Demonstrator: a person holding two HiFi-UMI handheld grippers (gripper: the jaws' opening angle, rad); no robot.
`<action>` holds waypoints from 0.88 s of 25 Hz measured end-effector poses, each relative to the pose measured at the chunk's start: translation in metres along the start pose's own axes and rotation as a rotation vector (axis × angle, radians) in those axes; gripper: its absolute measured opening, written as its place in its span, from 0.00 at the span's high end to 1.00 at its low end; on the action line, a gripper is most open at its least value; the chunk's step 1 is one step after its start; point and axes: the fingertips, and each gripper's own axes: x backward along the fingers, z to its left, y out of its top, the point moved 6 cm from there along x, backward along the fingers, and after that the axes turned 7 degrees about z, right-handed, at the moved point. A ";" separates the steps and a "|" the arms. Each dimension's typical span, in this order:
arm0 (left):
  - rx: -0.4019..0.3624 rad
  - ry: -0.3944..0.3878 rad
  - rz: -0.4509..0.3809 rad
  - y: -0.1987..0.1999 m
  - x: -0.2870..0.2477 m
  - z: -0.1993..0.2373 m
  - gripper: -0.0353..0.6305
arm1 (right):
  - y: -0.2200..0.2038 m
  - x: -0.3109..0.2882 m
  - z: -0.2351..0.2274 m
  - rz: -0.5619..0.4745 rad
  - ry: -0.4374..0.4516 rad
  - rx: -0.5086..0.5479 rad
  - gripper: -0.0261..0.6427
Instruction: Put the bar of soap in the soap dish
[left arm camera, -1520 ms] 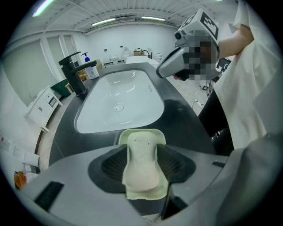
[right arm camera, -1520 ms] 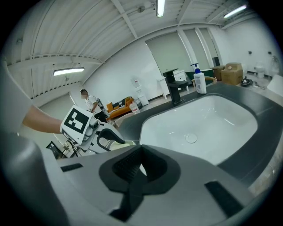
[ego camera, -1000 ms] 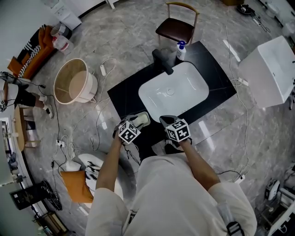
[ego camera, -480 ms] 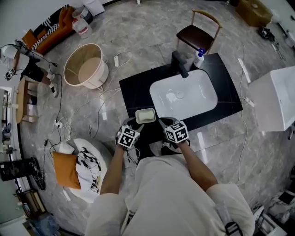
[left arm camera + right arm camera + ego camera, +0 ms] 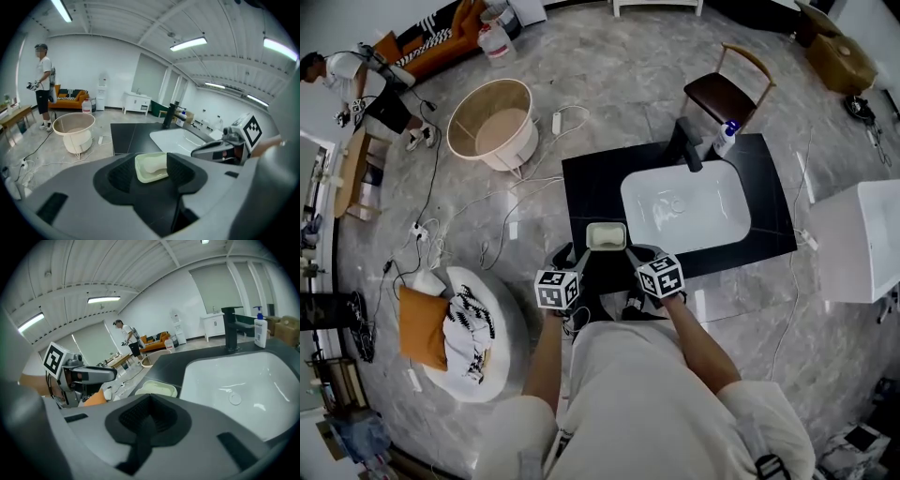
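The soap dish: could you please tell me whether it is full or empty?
Full: a white soap bar lies inside the pale soap dish.

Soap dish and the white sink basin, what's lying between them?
Nothing; only bare black countertop separates the soap dish from the sink basin, per the head view.

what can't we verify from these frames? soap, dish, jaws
Left gripper view: bar of soap shows in soap dish, but a left gripper pad covers the dish's right side; contact unclear.
Right gripper view: dish interior hidden by its rim and the right gripper.
Head view: dish too small to separate bar from dish.
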 end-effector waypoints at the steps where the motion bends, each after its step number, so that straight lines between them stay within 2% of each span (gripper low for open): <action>1: 0.013 0.010 -0.013 0.000 0.002 -0.001 0.62 | 0.001 0.000 -0.001 -0.002 -0.002 0.002 0.96; 10: 0.035 0.056 -0.068 -0.002 0.015 -0.007 0.63 | 0.008 0.005 -0.012 -0.029 -0.031 -0.012 0.96; 22: 0.028 0.051 -0.064 -0.003 0.010 -0.006 0.69 | 0.019 0.001 -0.017 -0.038 -0.041 0.001 0.96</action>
